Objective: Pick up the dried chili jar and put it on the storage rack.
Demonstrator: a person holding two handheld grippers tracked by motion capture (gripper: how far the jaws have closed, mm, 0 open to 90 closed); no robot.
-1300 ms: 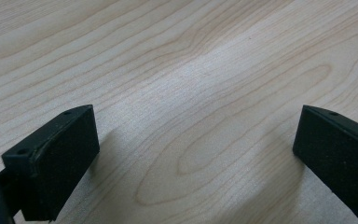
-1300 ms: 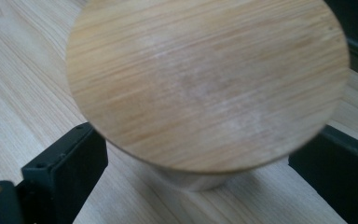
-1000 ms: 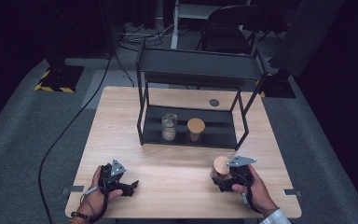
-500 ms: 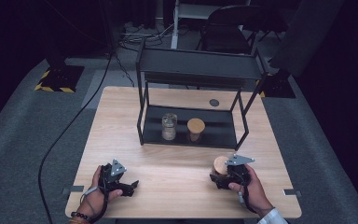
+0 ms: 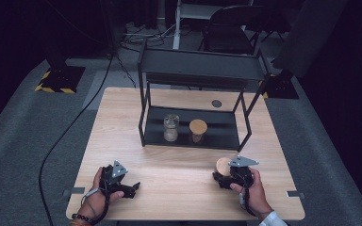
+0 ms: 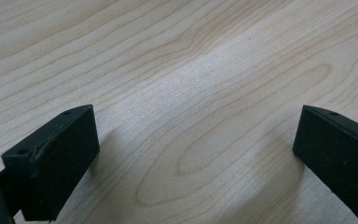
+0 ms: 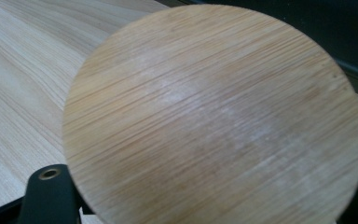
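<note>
Two jars on rack's [image 5: 195, 70] lower shelf: one lidless [image 5: 171, 127], one lidded [image 5: 198, 130]. One loose bamboo lid [image 5: 223, 165] near desk's [image 5: 179, 179] front right corner, clamped in right claw [image 5: 222, 178], just closed. Left claw [image 5: 131, 187] wide open, empty, front left.

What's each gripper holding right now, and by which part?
The right gripper grips a round wooden lid by its edges; the left gripper holds nothing.

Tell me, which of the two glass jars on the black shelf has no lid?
The left clear glass jar is open on top; the jar beside it wears a round bamboo lid.
</note>
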